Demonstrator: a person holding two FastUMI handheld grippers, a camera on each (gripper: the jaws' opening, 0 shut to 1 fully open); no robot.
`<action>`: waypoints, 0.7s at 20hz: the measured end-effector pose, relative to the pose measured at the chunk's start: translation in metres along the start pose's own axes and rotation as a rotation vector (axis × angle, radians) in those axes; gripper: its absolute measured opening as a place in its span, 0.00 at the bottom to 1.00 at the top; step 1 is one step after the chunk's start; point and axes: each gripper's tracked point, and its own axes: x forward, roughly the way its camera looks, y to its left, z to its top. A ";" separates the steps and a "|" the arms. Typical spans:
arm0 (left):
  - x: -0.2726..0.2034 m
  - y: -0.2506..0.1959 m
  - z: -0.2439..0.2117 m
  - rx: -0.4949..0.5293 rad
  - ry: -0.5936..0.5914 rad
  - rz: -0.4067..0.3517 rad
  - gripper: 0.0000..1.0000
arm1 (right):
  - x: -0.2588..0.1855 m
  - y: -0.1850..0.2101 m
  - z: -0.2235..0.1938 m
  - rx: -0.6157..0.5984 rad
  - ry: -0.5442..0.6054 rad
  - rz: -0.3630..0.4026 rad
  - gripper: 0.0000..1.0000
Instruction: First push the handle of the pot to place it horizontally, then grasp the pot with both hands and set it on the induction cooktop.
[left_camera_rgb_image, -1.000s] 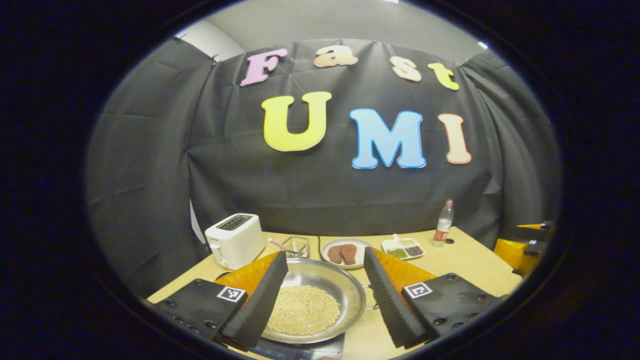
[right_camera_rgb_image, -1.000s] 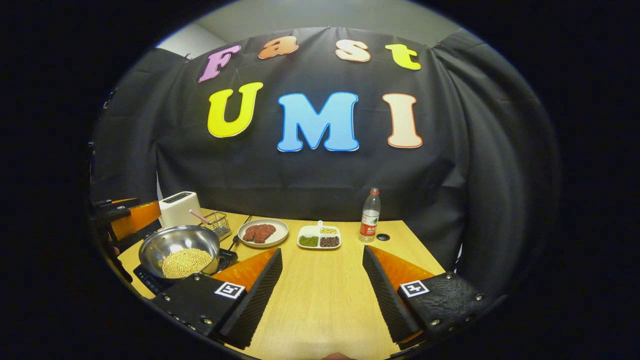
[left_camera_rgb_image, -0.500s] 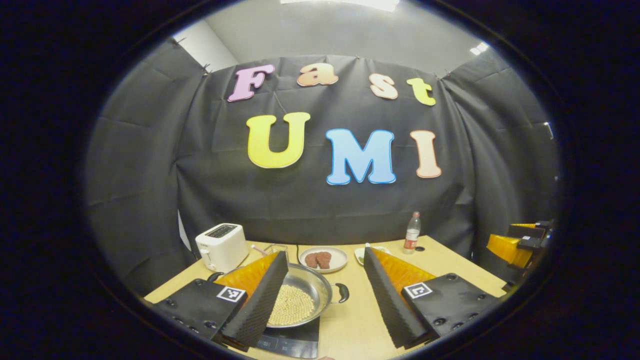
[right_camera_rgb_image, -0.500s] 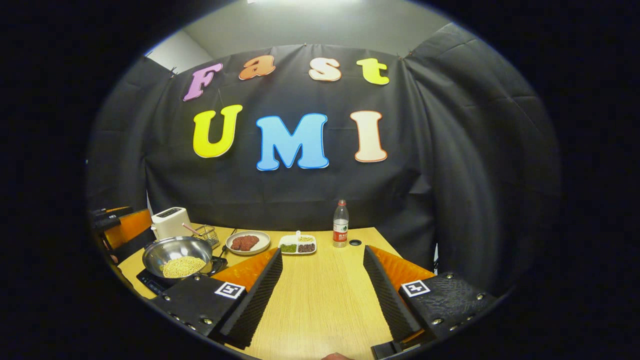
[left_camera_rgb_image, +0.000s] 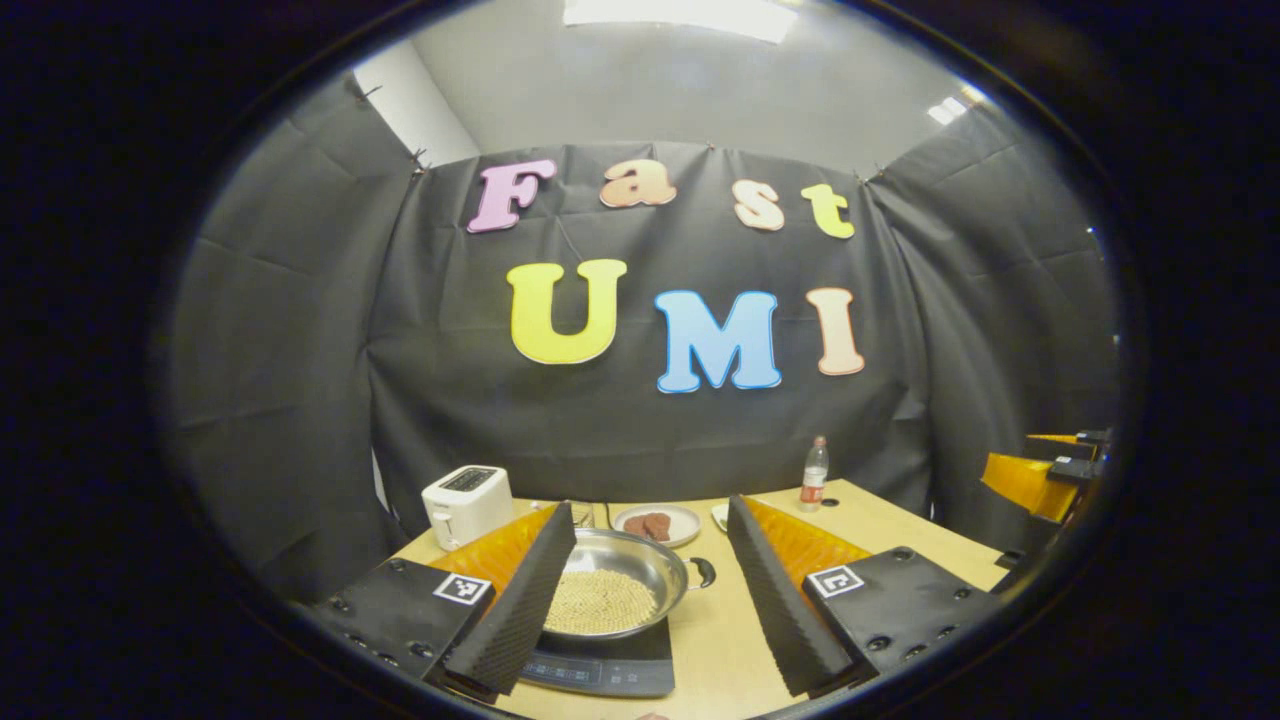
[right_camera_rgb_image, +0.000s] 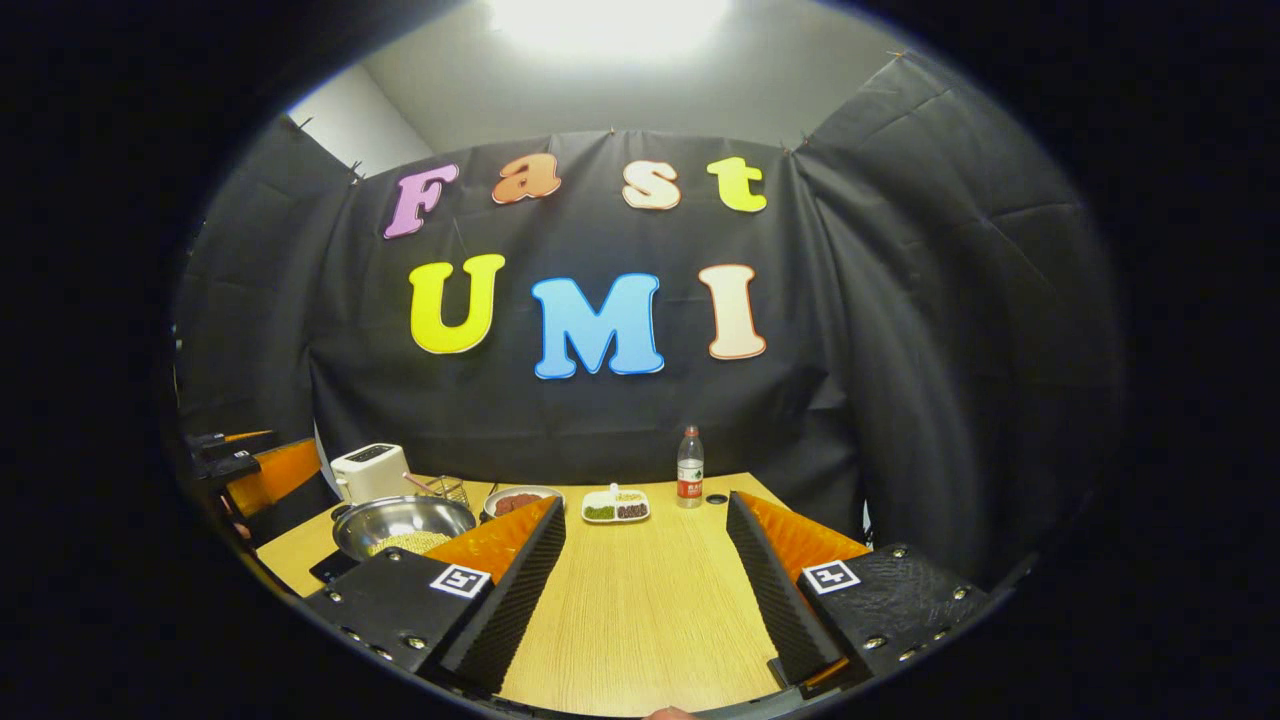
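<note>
Pot on cooktop, both grippers clear.
The pot (left_camera_rgb_image: 612, 592) sits on the cooktop (left_camera_rgb_image: 600, 668) near the desk's (right_camera_rgb_image: 640, 600) left edge; bare desk lies rightward. Left gripper (left_camera_rgb_image: 650, 590) and right gripper (right_camera_rgb_image: 645, 590) hover above, fingers spread wide, holding nothing.

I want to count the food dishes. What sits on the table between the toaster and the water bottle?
In the right gripper view, between the toaster and the water bottle stand a wire basket, a meat plate and a divided dish.
</note>
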 end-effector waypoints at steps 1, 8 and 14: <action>-0.004 0.003 0.001 -0.001 -0.004 0.002 0.93 | -0.006 0.002 0.003 -0.005 -0.012 0.000 0.98; -0.034 0.020 0.006 0.016 -0.046 0.023 1.00 | -0.028 0.004 0.017 -0.024 -0.054 -0.006 0.98; -0.043 0.031 0.009 -0.001 -0.071 0.040 1.00 | -0.039 0.004 0.028 -0.037 -0.097 -0.014 0.98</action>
